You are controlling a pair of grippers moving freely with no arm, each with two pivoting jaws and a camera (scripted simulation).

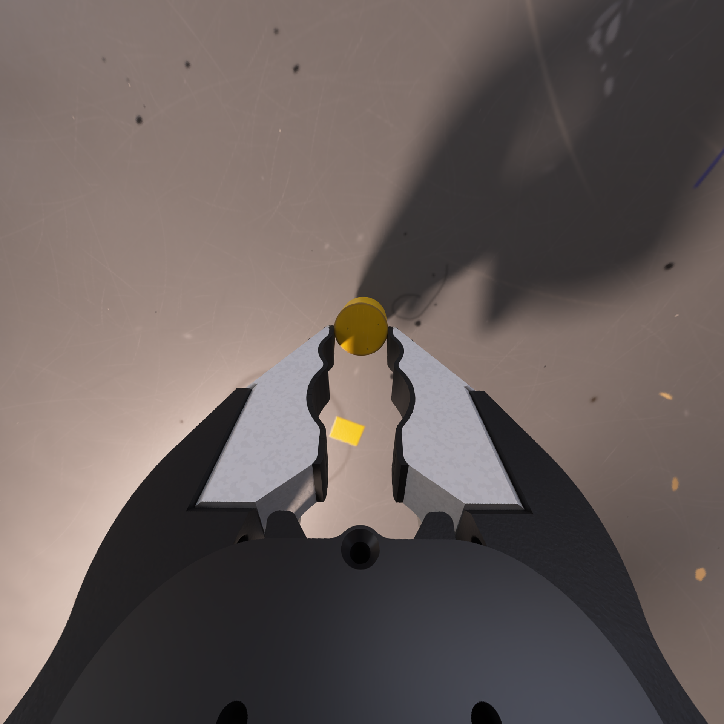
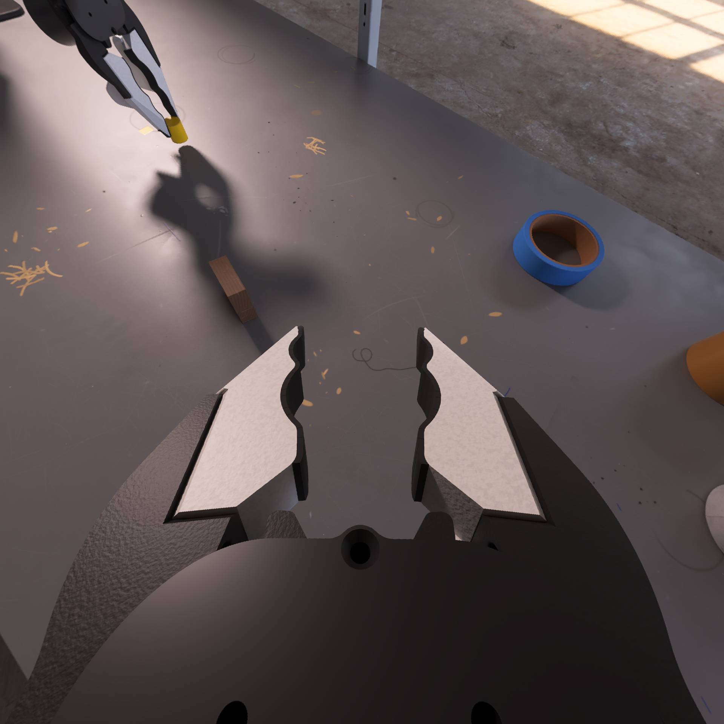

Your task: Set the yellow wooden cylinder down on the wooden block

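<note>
My left gripper is shut on the yellow wooden cylinder, held by its fingertips above the grey table. The right wrist view shows that gripper at the far left with the cylinder hanging from its tips, clear of the table. The brown wooden block lies flat on the table nearer the middle, well apart from the cylinder. My right gripper is open and empty, hovering just right of the block. The block is not visible in the left wrist view.
A roll of blue tape lies at the right. An orange object and a white object sit at the right edge. A small yellow square lies on the table below the left gripper. The table's far edge borders the concrete floor.
</note>
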